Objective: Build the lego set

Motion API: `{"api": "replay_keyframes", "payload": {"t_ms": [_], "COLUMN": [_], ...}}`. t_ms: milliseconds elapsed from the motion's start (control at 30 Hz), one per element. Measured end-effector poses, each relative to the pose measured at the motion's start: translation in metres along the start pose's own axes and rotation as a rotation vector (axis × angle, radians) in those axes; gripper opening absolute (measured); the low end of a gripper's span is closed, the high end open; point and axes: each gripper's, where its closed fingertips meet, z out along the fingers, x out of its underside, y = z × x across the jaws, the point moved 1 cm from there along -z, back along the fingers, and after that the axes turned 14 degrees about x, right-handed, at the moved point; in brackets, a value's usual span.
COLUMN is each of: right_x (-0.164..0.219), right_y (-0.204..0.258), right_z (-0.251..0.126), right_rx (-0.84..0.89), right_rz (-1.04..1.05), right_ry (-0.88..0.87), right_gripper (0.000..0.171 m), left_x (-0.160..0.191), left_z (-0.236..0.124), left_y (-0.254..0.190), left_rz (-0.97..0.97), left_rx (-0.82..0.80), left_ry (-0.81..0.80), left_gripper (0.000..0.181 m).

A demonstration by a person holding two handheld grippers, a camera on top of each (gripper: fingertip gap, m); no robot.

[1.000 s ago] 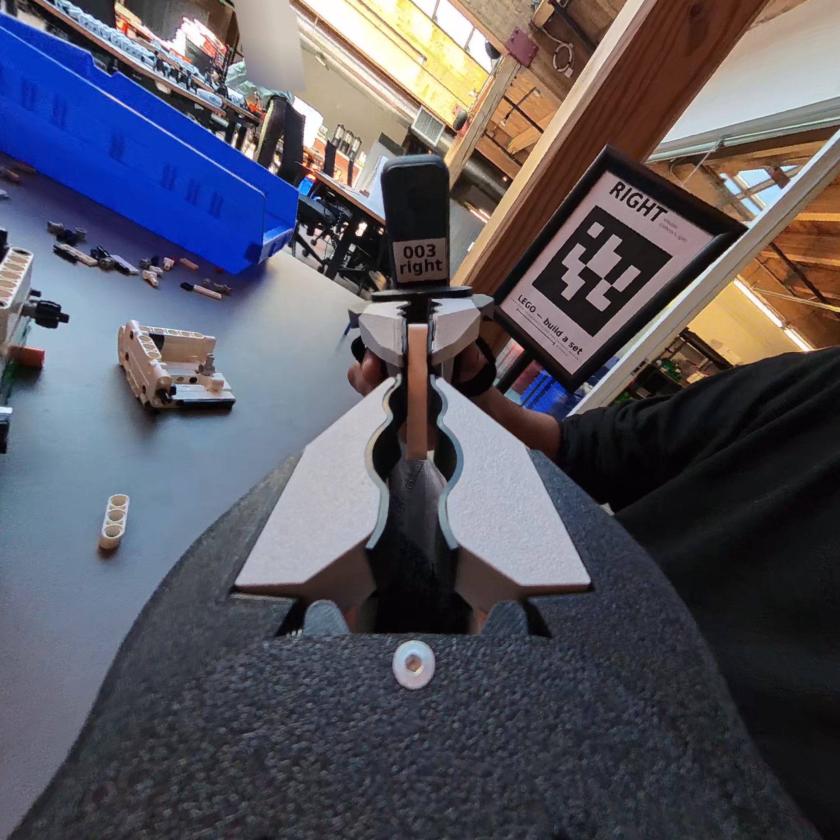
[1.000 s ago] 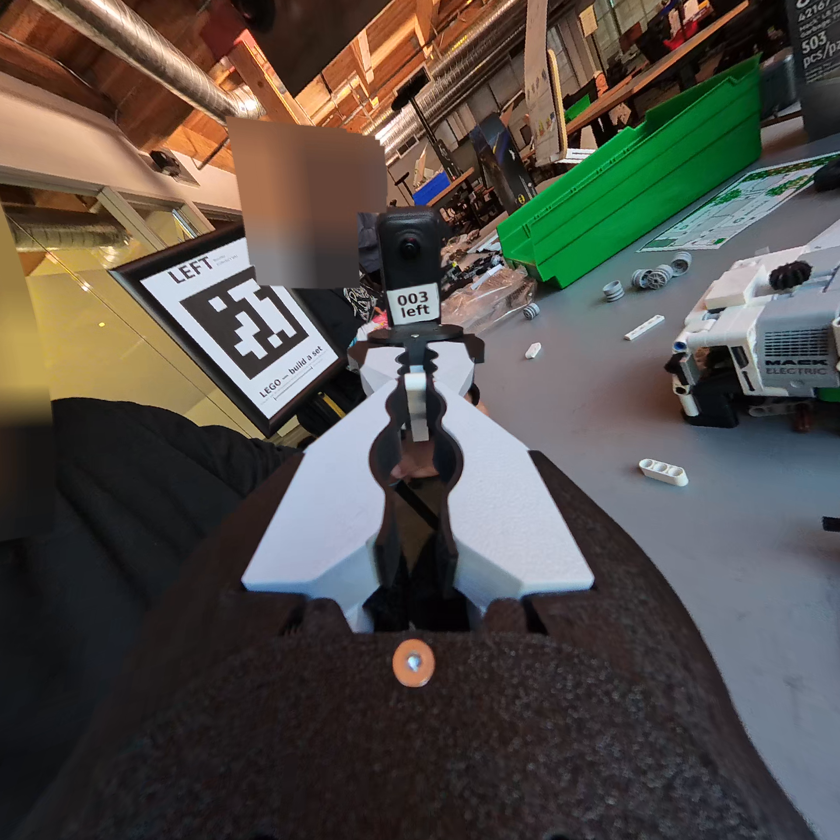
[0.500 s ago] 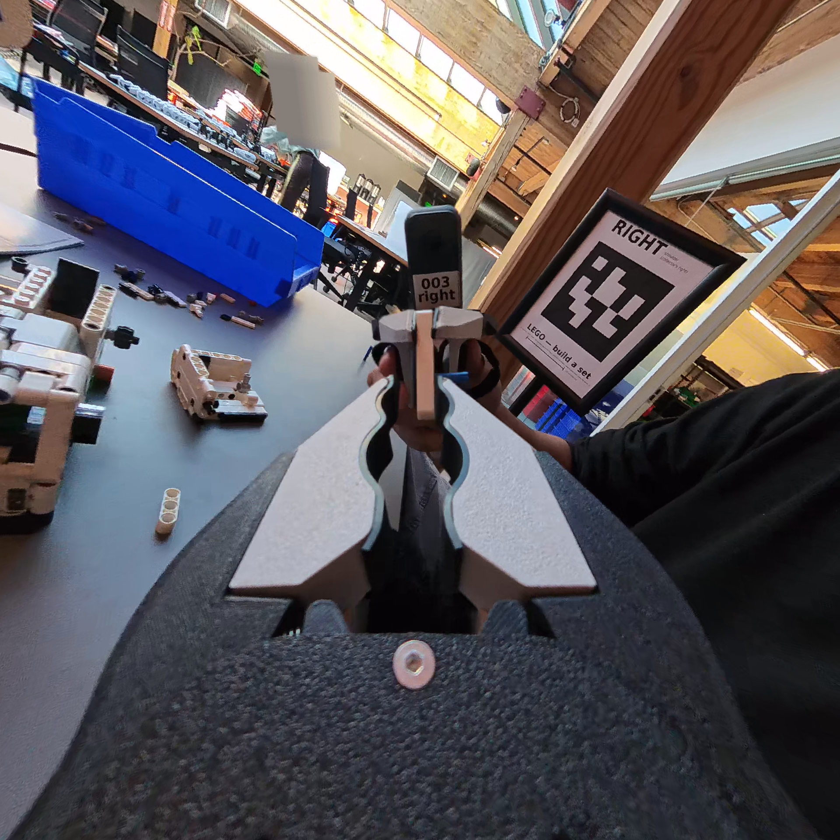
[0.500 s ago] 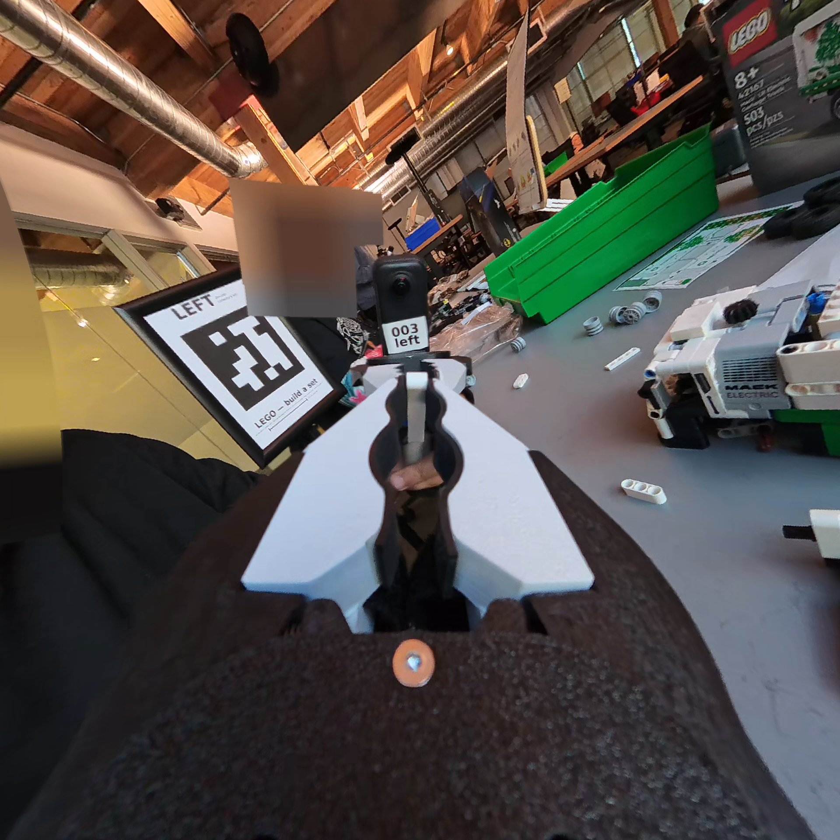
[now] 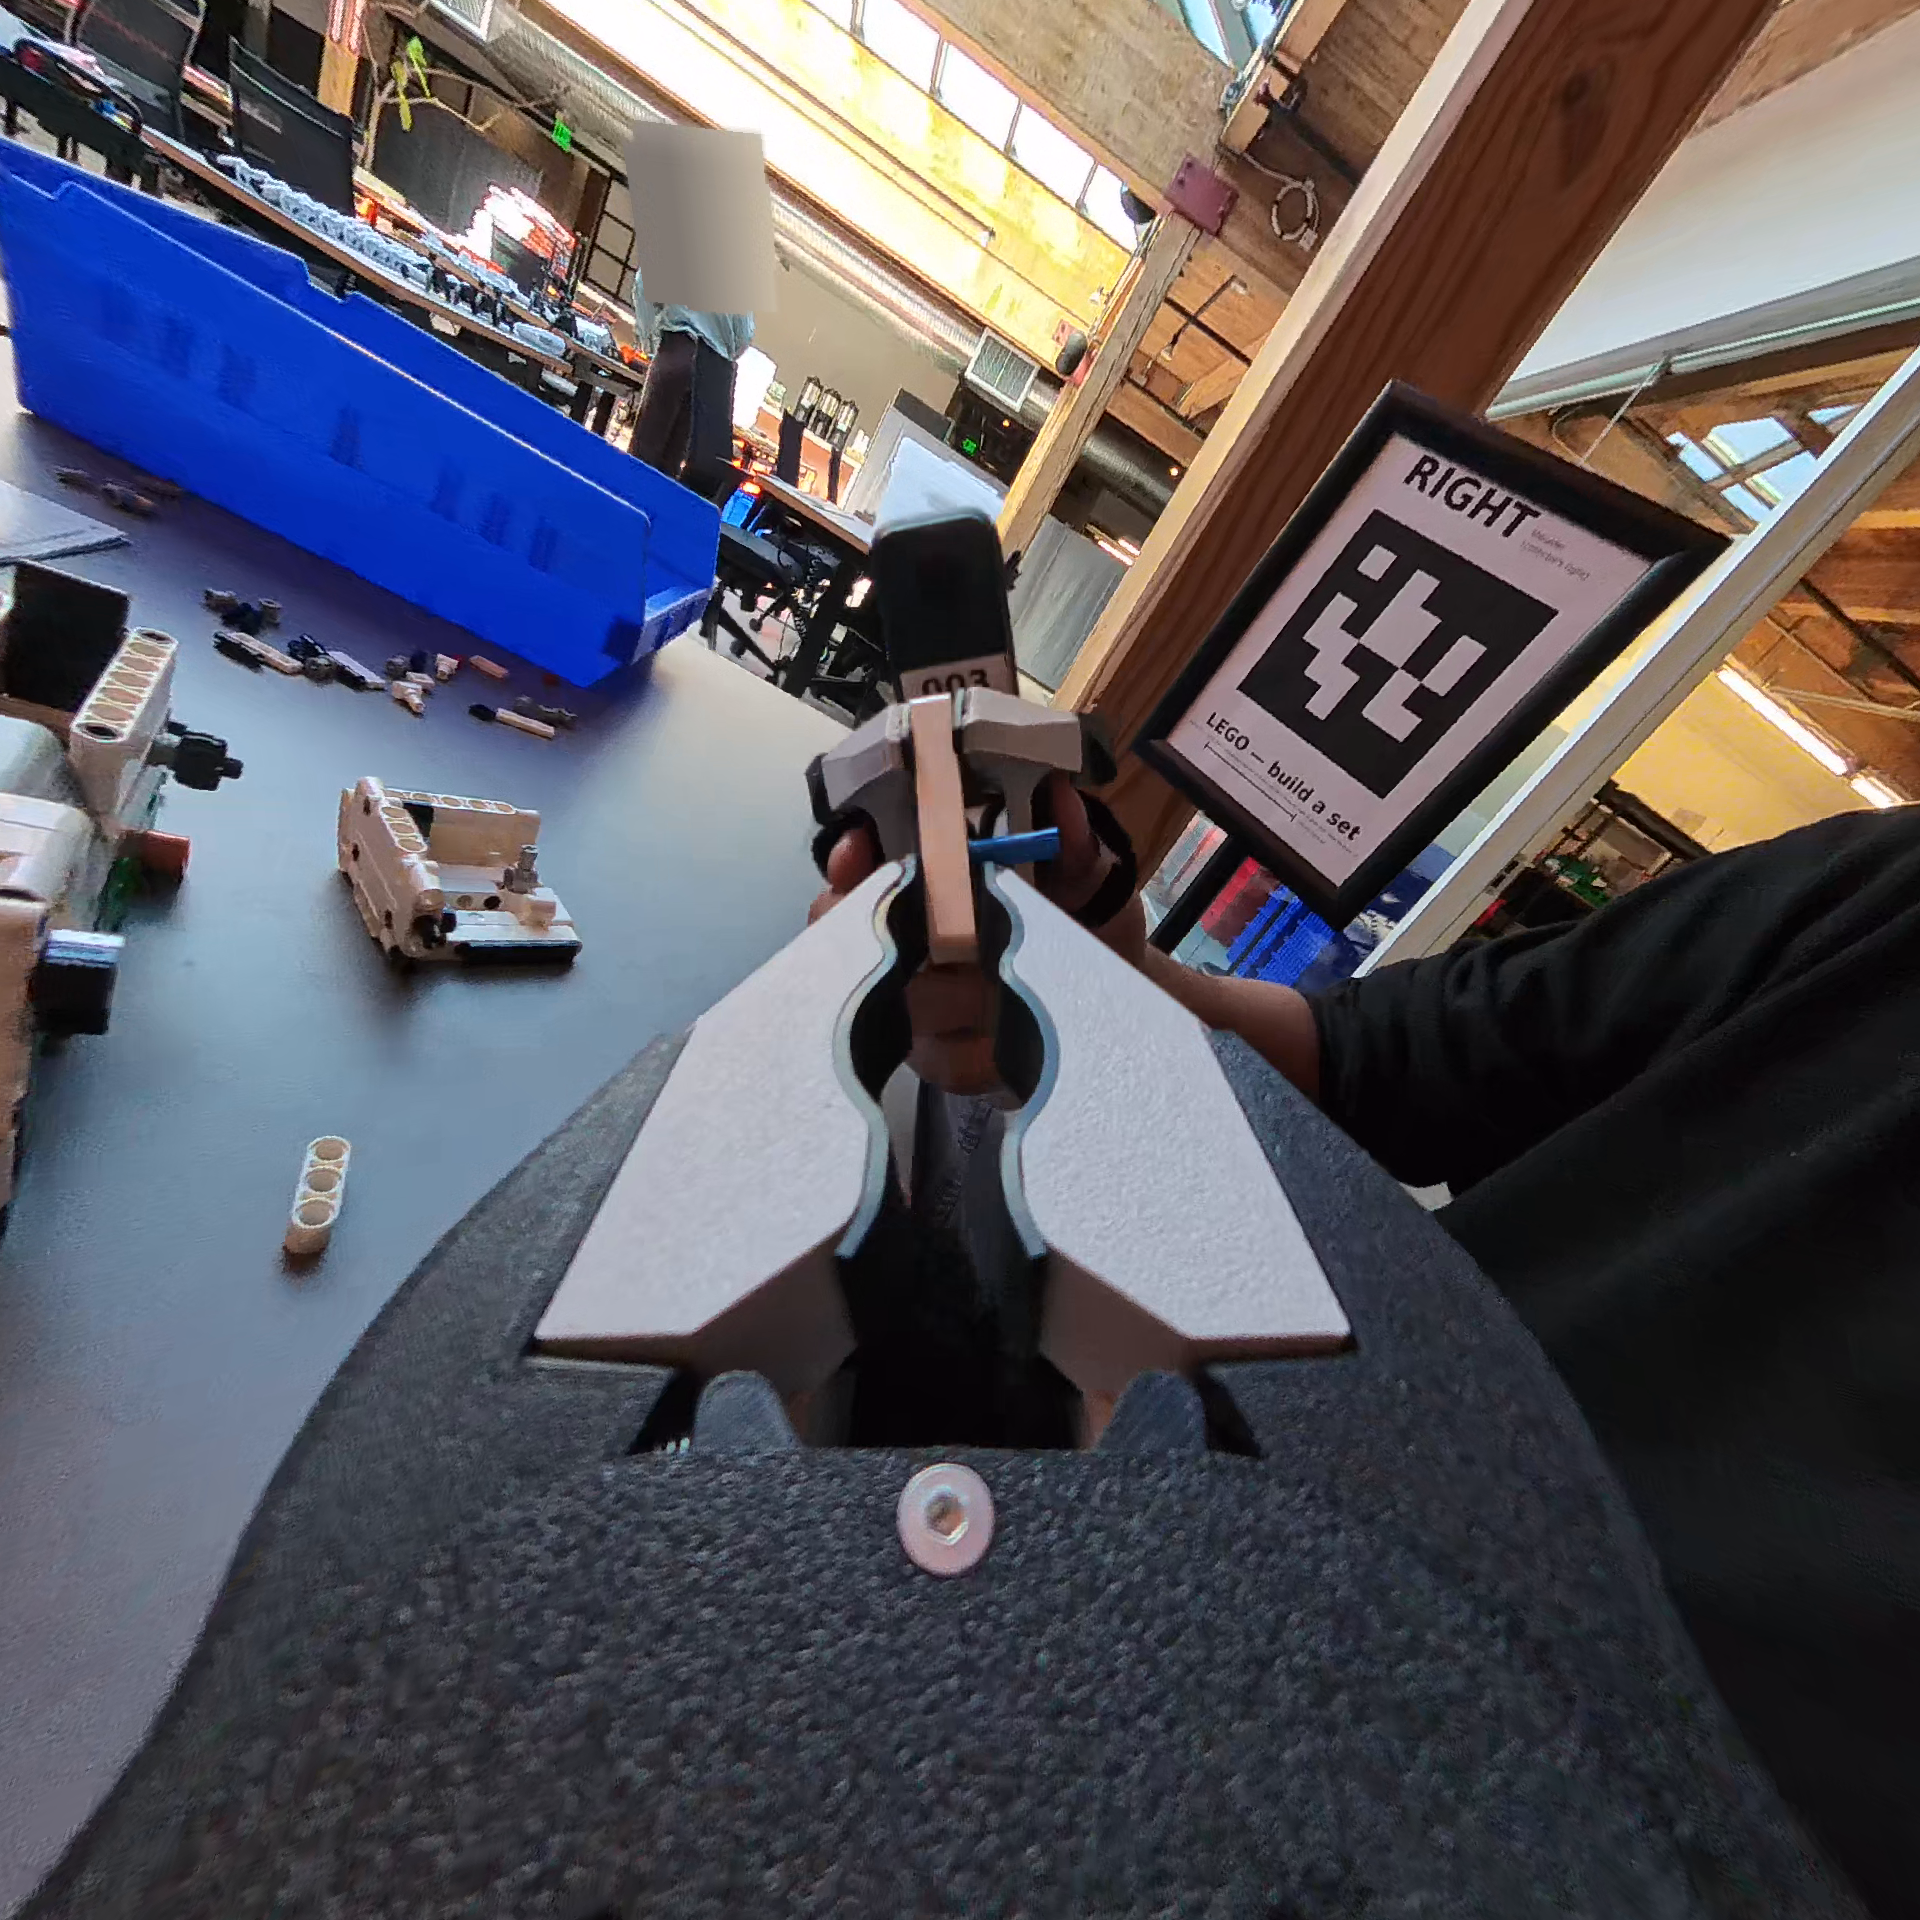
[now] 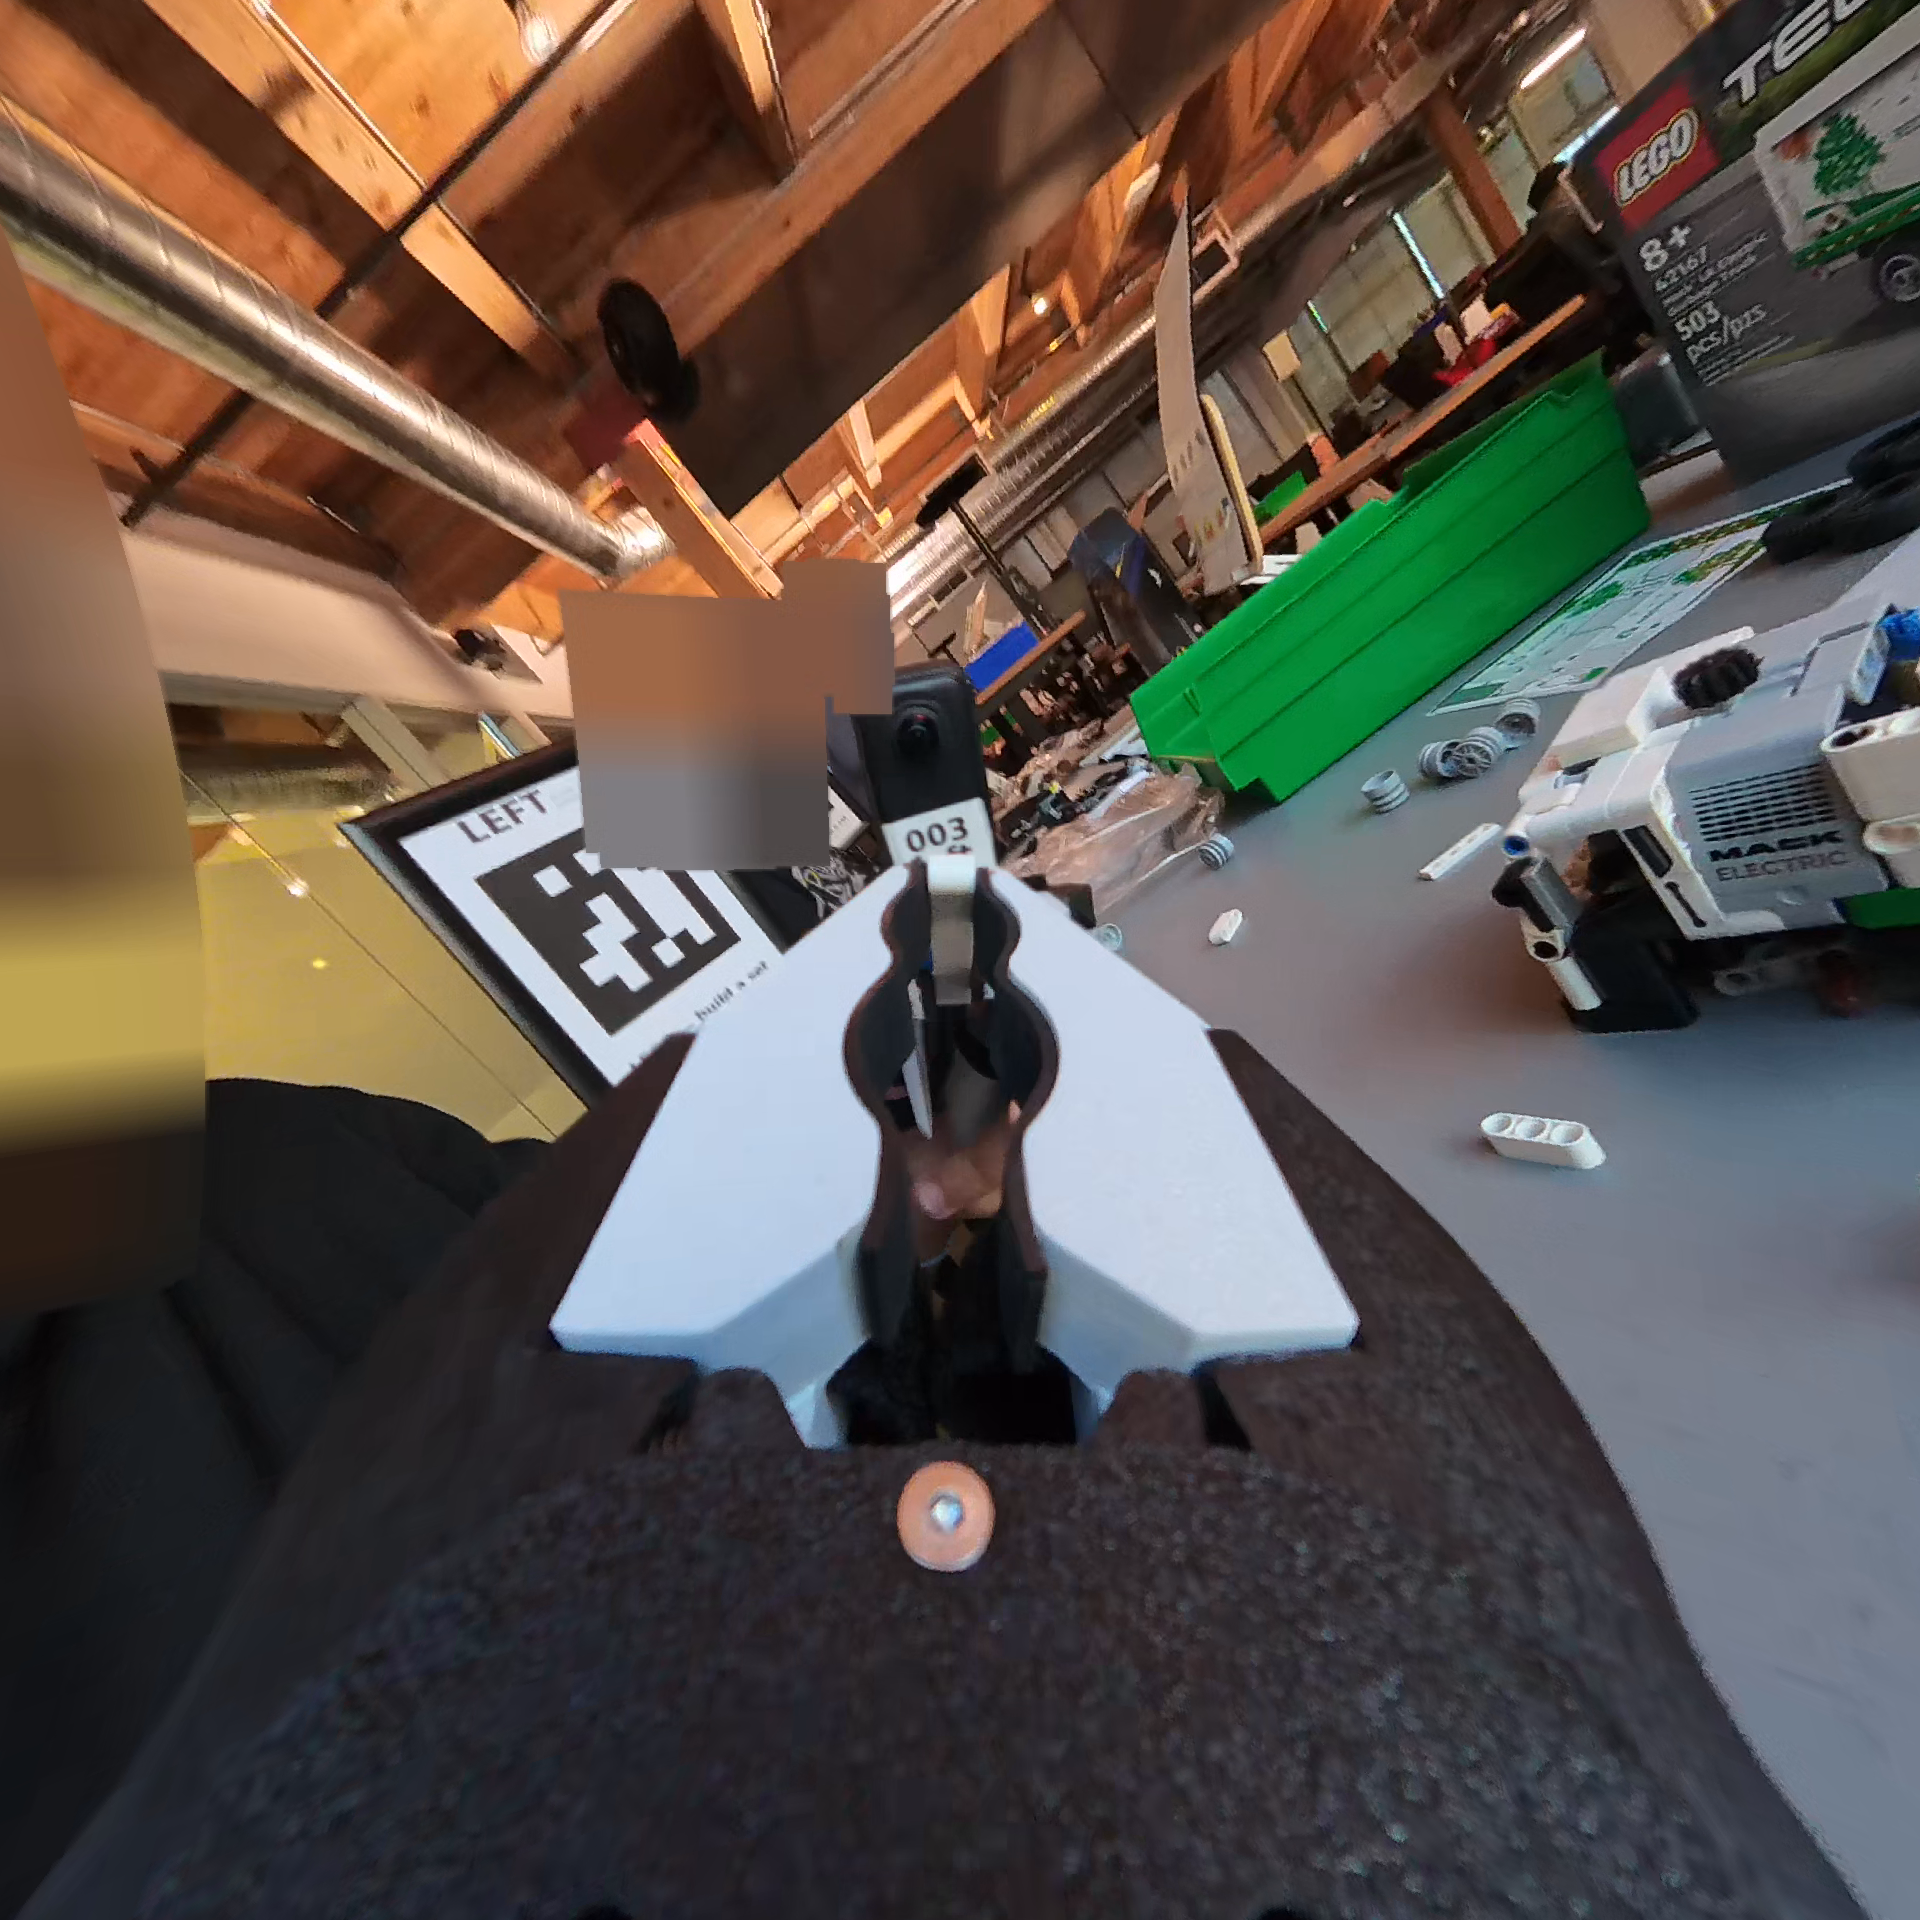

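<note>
A long pale beam (image 5: 943,831) is pinched between the tips of both grippers, which face each other up in the air. The left gripper (image 5: 948,904) is closed on one end of it, and the right gripper (image 6: 948,935) is closed on the other end. A small blue pin (image 5: 1013,845) sticks out sideways from the beam, just to the right of the left fingers. It looks like the pin is already pushed into the beam, but I cannot be sure how deep it goes.

Out past the right fingers, to their right, the white truck (image 6: 1704,842) stands on the grey table (image 6: 1558,1351). Its cab and front look built, but it has no wheels on that I can see, so I think it is about half done. A short white piece with three holes (image 6: 1541,1140) lies near it, closer to the right fingers. Grey wheel hubs (image 6: 1465,753) and a small white bar (image 6: 1460,852) lie farther out, by the green bin (image 6: 1434,665).

To the left of the left fingers sits a small white block of joined parts (image 5: 447,883), not yet put on the truck. More little loose pins (image 5: 416,670) wait by the blue bin (image 5: 312,416).

So a lot is left: the beam must go on the truck, then the small block, then the wheels and the loose bits.
</note>
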Motion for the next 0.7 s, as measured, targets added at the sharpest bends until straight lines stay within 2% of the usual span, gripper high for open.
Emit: {"api": "replay_keyframes", "payload": {"t_ms": [233,333,500,667,700], "right_x": [-0.003,-0.004,0.0,0.002,0.002], "right_y": [0.003,-0.002,-0.003,-0.002,-0.004], "right_z": [-0.003,-0.004,-0.004,-0.005,-0.006], "right_rx": [-0.014,-0.002,-0.018,0.019,0.032], "right_rz": [0.016,0.042,0.066,-0.036,-0.047], "right_ry": [-0.087,-0.13,-0.04,-0.001,0.005], "right_gripper": [0.007,0.007,0.008,0.016,0.01], "left_x": [-0.004,-0.003,-0.001,-0.001,0.0], "left_z": [0.004,0.003,-0.002,-0.006,-0.006], "left_y": [-0.002,0.004,0.004,0.006,0.005], "left_rz": [-0.097,-0.076,-0.069,-0.096,-0.102], "left_rx": [0.099,0.065,0.045,0.061,0.072], "left_ry": [-0.122,-0.116,-0.075,-0.071,-0.068], "left_gripper": [0.008,0.006,0.006,0.006,0.006]}}
